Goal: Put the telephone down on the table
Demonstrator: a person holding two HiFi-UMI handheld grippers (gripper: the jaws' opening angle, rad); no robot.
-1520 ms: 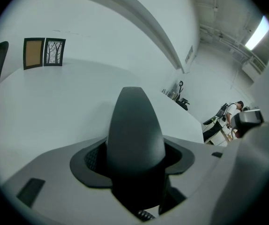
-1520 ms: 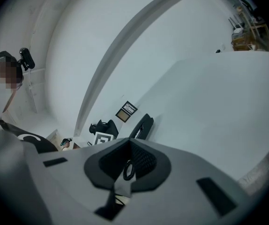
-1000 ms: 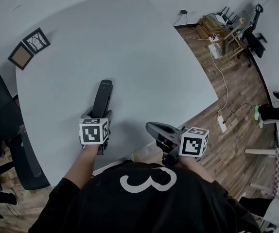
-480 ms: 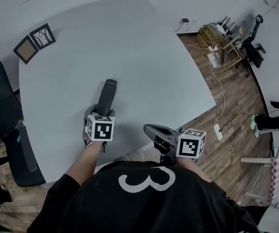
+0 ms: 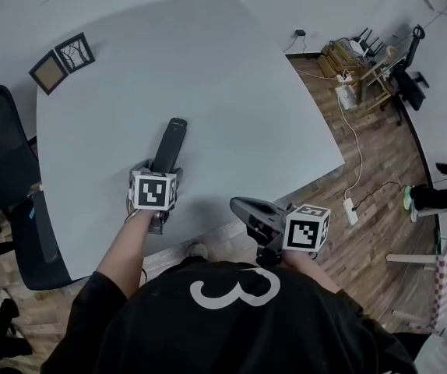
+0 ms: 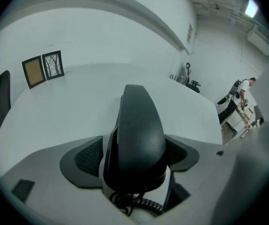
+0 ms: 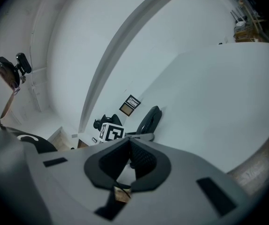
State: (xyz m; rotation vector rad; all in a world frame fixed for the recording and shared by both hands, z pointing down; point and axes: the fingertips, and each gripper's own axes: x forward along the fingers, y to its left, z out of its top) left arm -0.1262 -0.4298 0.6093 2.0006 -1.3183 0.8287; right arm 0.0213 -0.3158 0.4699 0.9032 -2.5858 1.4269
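Note:
The black telephone handset (image 5: 169,142) lies lengthwise on the white table (image 5: 231,92), near its front left part. My left gripper (image 5: 163,171) straddles the handset's near end. Its jaws have just been opening, and in the left gripper view the handset (image 6: 137,130) sits between the spread pads (image 6: 88,156), with a coiled cord (image 6: 137,204) below it. My right gripper (image 5: 241,206) hovers off the table's front edge, shut with nothing in it. The right gripper view shows the handset (image 7: 149,120) and the left gripper's marker cube (image 7: 111,132) beyond the right gripper (image 7: 130,148).
Two small picture frames (image 5: 61,62) lie at the table's far left corner. A black office chair (image 5: 5,178) stands left of the table. To the right is wooden floor with cables and a power strip (image 5: 354,199).
The left gripper's jaws have widened around the handset, which rests on the table. Both hands have stayed almost where they were.

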